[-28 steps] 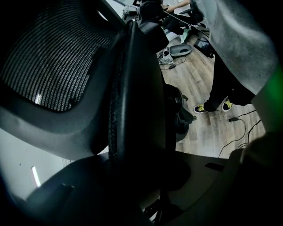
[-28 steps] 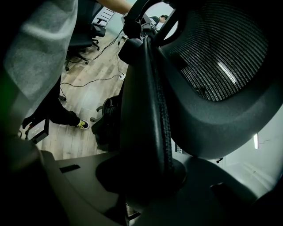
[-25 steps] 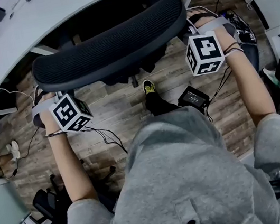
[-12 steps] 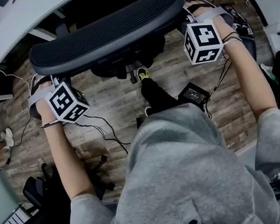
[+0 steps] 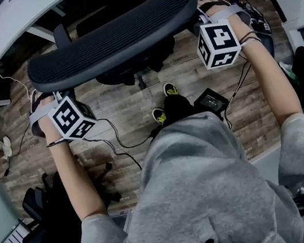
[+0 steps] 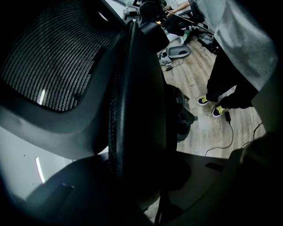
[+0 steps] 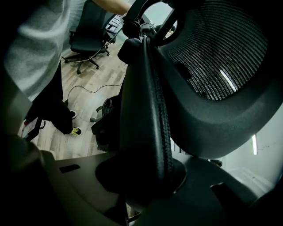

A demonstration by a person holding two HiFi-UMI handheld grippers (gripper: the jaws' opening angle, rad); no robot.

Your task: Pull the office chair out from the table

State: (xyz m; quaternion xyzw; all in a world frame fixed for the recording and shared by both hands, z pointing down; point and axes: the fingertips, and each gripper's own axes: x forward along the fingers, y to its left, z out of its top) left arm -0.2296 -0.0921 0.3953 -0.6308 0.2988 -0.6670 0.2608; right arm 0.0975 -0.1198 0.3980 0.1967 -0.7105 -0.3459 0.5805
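The black mesh office chair's backrest point(image 5: 114, 37) stands just in front of the white curved table point(image 5: 12, 23), seen from above in the head view. My left gripper point(image 5: 42, 102) is shut on the backrest's left end, below its marker cube point(image 5: 72, 117). My right gripper point(image 5: 202, 19) is shut on the right end, with its cube point(image 5: 219, 44) beside it. In the left gripper view the backrest's padded edge point(image 6: 132, 110) runs between the jaws of the left gripper point(image 6: 137, 176). The right gripper view shows the other edge point(image 7: 150, 110) clamped in the right gripper point(image 7: 146, 176). The fingertips themselves are hidden by the chair.
A black box point(image 5: 211, 101) and loose cables point(image 5: 115, 142) lie on the wooden floor by the person's shoes point(image 5: 161, 115). A black bag and chair base point(image 5: 48, 223) sit at the lower left. Another office chair point(image 7: 86, 39) stands farther off.
Both grippers have drawn the backrest away from the table, and more dark gap shows between chair and table edge. The person's feet have stepped back.
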